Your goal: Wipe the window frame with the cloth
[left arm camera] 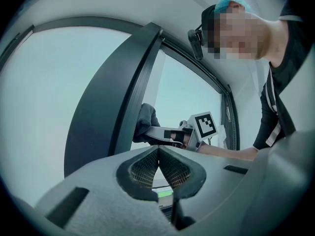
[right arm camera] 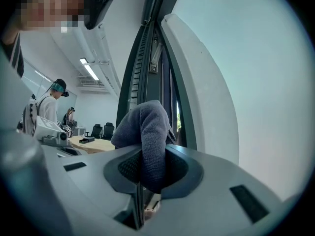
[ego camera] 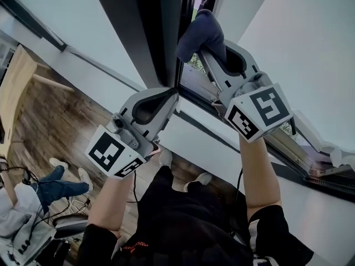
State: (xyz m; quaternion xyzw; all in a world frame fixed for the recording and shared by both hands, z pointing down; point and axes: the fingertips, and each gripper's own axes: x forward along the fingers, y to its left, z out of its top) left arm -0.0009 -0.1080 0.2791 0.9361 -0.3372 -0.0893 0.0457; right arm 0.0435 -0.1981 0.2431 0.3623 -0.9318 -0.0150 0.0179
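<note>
Dark blue-grey knit cloth (right arm camera: pixel 146 131), bunched into a soft wad, clamped in the right gripper (right arm camera: pixel 147 167) and held against the dark window frame (ego camera: pixel 165 37). Long axis runs along the jaws, toward the frame's channel. Left gripper (left arm camera: pixel 158 152): jaws closed together, empty, near the frame. Cloth's far side hidden.

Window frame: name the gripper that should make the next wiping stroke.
Right. The right gripper is shut on the cloth, up at the window frame; the left gripper is shut and holds nothing.
</note>
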